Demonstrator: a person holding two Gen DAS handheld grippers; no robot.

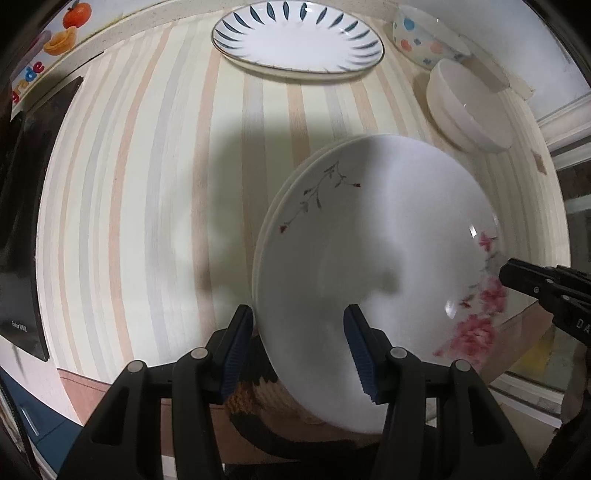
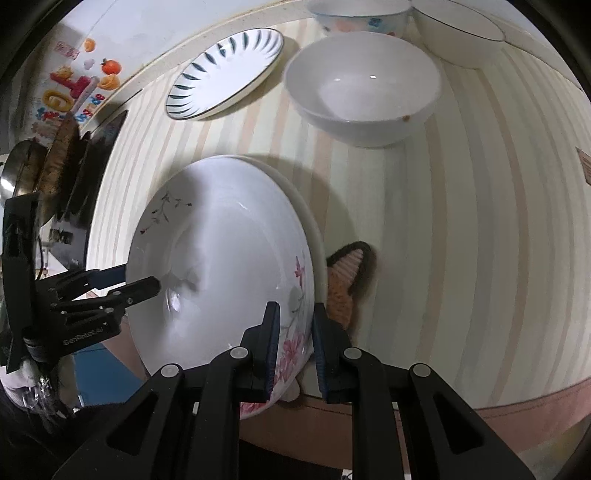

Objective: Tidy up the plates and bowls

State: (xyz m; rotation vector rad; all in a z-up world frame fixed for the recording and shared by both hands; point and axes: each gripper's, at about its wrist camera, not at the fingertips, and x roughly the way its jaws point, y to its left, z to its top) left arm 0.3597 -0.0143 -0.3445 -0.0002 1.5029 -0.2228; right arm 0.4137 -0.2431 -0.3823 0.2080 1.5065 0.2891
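A white plate with pink flowers (image 1: 369, 240) (image 2: 221, 258) lies on top of another white plate (image 2: 314, 229) near the table's front edge. My left gripper (image 1: 299, 350) has its jaws around the flower plate's left rim, one finger under and one over. My right gripper (image 2: 295, 350) has its jaws around the right rim by the pink flowers. Each gripper shows in the other's view: the right (image 1: 546, 291), the left (image 2: 122, 284). A blue-leaf plate (image 1: 295, 35) (image 2: 225, 72) lies at the back.
A plain white bowl (image 1: 469, 107) (image 2: 362, 88) and a dotted bowl (image 1: 421, 37) (image 2: 358, 16) stand at the back right, with another white bowl (image 2: 458, 33) beside them. A knitted coaster (image 2: 347, 280) lies under the plates. A black appliance (image 1: 22, 221) stands left on the striped table (image 1: 147, 184).
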